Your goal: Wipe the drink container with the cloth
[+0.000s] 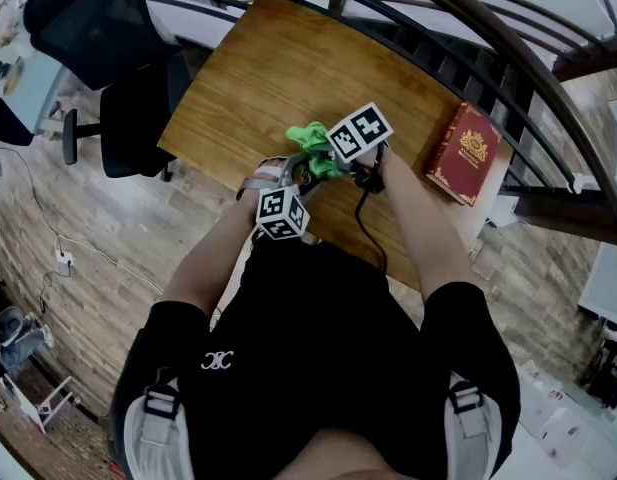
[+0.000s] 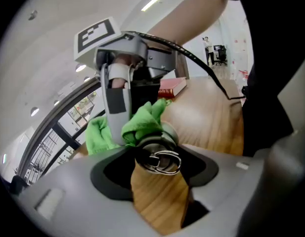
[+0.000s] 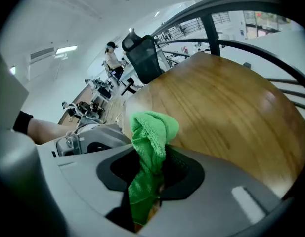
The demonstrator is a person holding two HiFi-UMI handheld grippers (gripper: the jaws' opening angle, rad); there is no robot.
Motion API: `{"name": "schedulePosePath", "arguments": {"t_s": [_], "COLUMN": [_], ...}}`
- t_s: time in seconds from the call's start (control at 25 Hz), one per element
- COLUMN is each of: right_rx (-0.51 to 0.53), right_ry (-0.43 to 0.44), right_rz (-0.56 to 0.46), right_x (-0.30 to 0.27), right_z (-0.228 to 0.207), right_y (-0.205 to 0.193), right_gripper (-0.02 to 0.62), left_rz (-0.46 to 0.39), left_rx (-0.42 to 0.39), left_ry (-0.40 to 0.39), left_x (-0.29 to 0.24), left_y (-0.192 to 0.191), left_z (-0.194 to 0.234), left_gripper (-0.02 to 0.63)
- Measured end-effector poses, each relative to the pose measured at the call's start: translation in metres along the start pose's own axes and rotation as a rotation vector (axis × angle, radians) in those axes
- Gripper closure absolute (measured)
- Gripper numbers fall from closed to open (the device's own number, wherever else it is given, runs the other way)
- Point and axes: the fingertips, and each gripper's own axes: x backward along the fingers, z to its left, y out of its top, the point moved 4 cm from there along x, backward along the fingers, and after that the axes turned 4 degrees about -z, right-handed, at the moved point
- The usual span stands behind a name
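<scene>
Wiping set-up, seen from the head view and both gripper views. The left claw [image 2: 157, 171] is clenched on a metal bottle [image 2: 160, 158], whose cap carries a wire ring (the bottle's body is hidden between the jaws). The right claw [image 3: 152, 177] is clamped on a green cloth [image 3: 151, 132], which bunches into a rounded wad above the jaws and hangs in a strip below them. In the left gripper view the cloth lies against the upper side of the bottle, with the right claw standing directly behind it. In the head view both claws meet in front of the person's body, over the near edge of the wooden surface [image 1: 278, 78]; whether the bottle rests on the wood cannot be told. A red book [image 1: 464, 154] with a gold emblem lies at the right end of the surface, well apart from the claws. A black office chair [image 1: 93, 18] stands beyond the far left corner, and a dark curved railing [image 1: 468, 28] runs along the far side.
</scene>
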Motion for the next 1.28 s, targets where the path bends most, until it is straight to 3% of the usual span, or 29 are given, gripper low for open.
{"name": "schedulePosePath", "arguments": {"t_s": [0.16,0.4,0.64,0.92,1.28], "right_rx": [0.037,0.004,-0.110,-0.221,-0.326], "right_ry": [0.029,0.066,-0.036,-0.111,-0.175], "right_rz": [0.094,0.152,0.161,0.136,0.075], "right_x": [-0.011,-0.025,-0.031,-0.017,0.006], "right_z": [-0.004,-0.016,-0.054,-0.089,-0.119], "right_y": [0.009,0.011,0.001,-0.022,-0.054], "right_gripper": [0.485,0.483,0.483,0.483,0.483], "left_rz": [0.013,0.016,0.015,0.012,0.012], "left_rx": [-0.014,-0.029,-0.015,-0.021,0.040], "left_ry": [-0.004,0.002,0.004,-0.007,-0.020], "left_x": [-0.001,-0.001,0.000,-0.003,-0.008], "left_y": [-0.003,-0.006,-0.007,-0.002,0.000], "left_z": [0.002,0.001,0.002,0.000,-0.003], "left_gripper": [0.295,0.295,0.295,0.295,0.295]}}
